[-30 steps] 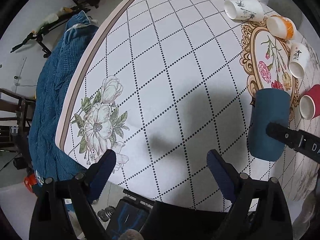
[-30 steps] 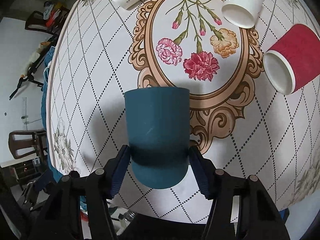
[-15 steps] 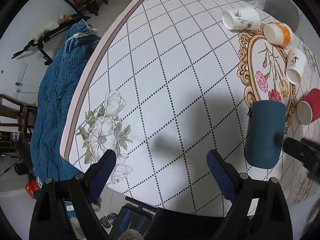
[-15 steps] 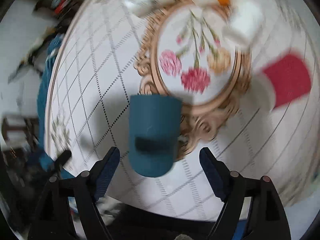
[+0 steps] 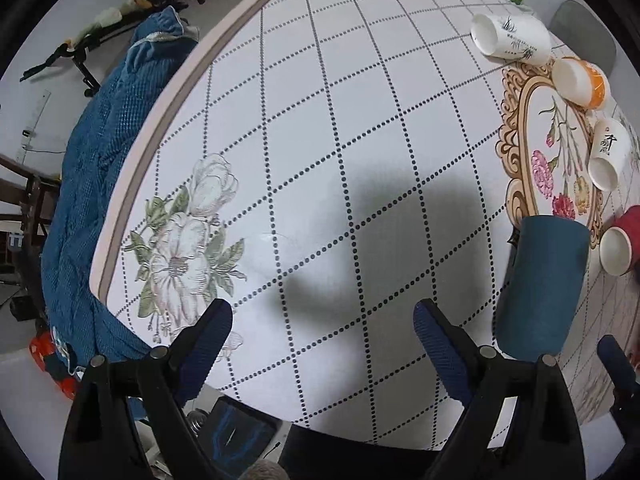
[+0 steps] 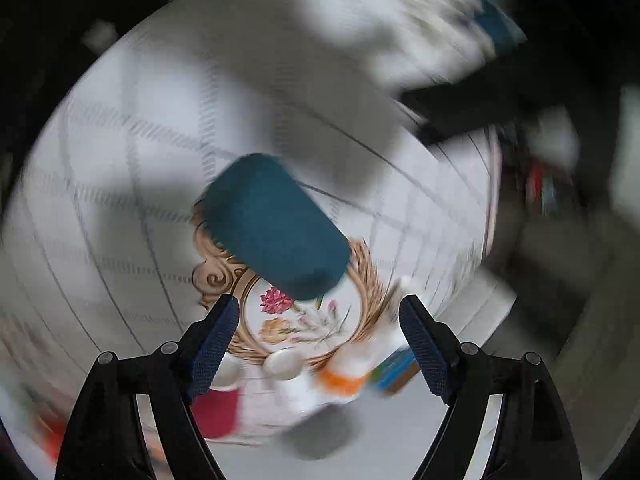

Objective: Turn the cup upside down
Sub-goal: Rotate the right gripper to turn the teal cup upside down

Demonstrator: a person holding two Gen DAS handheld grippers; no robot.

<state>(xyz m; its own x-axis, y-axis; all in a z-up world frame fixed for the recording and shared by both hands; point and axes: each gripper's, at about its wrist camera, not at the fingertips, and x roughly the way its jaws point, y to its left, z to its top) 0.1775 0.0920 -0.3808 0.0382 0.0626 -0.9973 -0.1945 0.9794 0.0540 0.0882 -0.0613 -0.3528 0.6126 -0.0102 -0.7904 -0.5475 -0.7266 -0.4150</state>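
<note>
A dark teal cup [image 5: 540, 284] stands upside down on the patterned tablecloth [image 5: 320, 120], at the edge of the gold floral frame, on the right of the left wrist view. In the blurred right wrist view the same cup [image 6: 276, 224] shows beyond the fingers, apart from them. My left gripper [image 5: 320, 344] is open and empty over the tablecloth near the front edge. My right gripper [image 6: 320, 336] is open and empty, and one dark tip of it [image 5: 616, 364] shows at the right edge of the left wrist view.
Several cups lie on their sides around the floral frame: a white one with bamboo print [image 5: 512, 40], an orange one [image 5: 580, 82], a small white one [image 5: 608, 154] and a red one [image 5: 624, 240]. A blue blanket [image 5: 100, 200] hangs beyond the table's left edge.
My right gripper let go of the teal cup, opened and swung away fast, so its view is turned round and blurred. The cup stays standing upside down. The left gripper drifted slightly.
</note>
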